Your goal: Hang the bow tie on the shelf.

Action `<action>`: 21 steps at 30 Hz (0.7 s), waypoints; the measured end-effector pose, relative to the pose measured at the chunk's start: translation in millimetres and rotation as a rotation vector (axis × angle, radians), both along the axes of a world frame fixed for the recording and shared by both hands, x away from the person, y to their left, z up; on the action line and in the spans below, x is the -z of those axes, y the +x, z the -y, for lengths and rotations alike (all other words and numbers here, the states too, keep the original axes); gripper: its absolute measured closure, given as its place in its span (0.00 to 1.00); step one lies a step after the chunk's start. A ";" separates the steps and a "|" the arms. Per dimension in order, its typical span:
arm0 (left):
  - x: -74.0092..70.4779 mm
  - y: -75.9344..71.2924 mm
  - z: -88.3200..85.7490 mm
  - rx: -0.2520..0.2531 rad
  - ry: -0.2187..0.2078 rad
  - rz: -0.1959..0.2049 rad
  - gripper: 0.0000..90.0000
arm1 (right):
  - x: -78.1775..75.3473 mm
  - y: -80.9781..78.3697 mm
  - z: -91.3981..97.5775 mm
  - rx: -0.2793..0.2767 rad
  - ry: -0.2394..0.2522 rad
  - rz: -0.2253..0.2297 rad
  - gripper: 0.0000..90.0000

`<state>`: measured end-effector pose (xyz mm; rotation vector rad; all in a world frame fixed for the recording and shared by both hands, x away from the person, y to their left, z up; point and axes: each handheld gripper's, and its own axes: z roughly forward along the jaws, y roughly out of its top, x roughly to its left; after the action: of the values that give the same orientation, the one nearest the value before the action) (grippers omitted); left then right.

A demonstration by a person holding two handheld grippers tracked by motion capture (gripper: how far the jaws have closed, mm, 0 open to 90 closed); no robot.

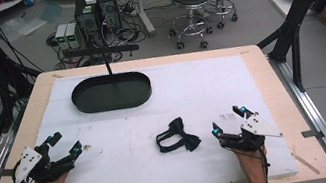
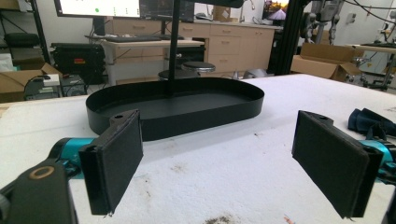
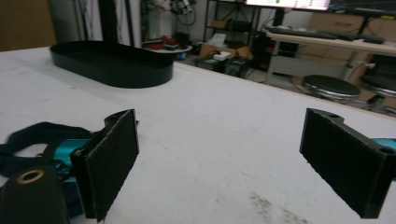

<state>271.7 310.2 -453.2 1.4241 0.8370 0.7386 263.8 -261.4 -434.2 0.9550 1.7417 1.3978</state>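
A black bow tie (image 1: 177,137) with its strap looped lies on the white mat near the front, right of centre. An empty black oval tray (image 1: 111,92) sits at the back left of the mat. My left gripper (image 1: 65,143) rests open at the front left, far from the bow tie. My right gripper (image 1: 227,119) rests open at the front right, a short way right of the bow tie. In the left gripper view the tray (image 2: 173,109) lies ahead and the bow tie (image 2: 371,122) shows at the right edge. In the right gripper view the bow tie (image 3: 28,140) lies at the left.
A thin black pole (image 1: 106,63) rises just behind the tray. The white mat (image 1: 201,90) covers most of a wooden table (image 1: 282,116). Beyond the table stand stools (image 1: 193,7), computer cases (image 1: 96,14) and cables on the floor. A black frame post (image 1: 297,1) slants at the right.
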 end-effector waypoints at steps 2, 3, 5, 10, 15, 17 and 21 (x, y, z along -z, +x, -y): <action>0.0 -0.1 0.2 0.000 0.000 0.002 0.19 | -5.1 0.7 -3.8 -0.025 -0.009 -0.013 0.12; 0.1 -0.2 0.5 0.000 0.000 0.004 0.19 | -8.4 0.6 -6.7 -0.034 -0.019 -0.019 0.12; 0.1 -0.6 0.7 0.001 0.006 0.010 0.19 | -13.2 1.1 -10.8 -0.059 -0.038 -0.034 0.12; 0.1 -1.0 0.7 0.003 0.010 0.010 0.18 | -20.5 4.3 -20.1 -0.106 -0.058 -0.084 0.12; 0.0 -0.6 0.4 0.004 0.006 0.007 0.18 | -23.1 8.5 -27.5 -0.134 -0.069 -0.134 0.12; 0.1 -0.4 0.5 0.004 0.005 0.007 0.18 | -23.4 10.9 -29.7 -0.144 -0.064 -0.165 0.12; 0.0 -0.5 0.4 0.005 0.008 0.007 0.18 | -26.6 15.2 -34.8 -0.168 -0.079 -0.212 0.12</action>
<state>271.2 309.8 -453.2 1.4301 0.8257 0.7433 279.1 -226.6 -407.6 0.9613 2.0600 1.3599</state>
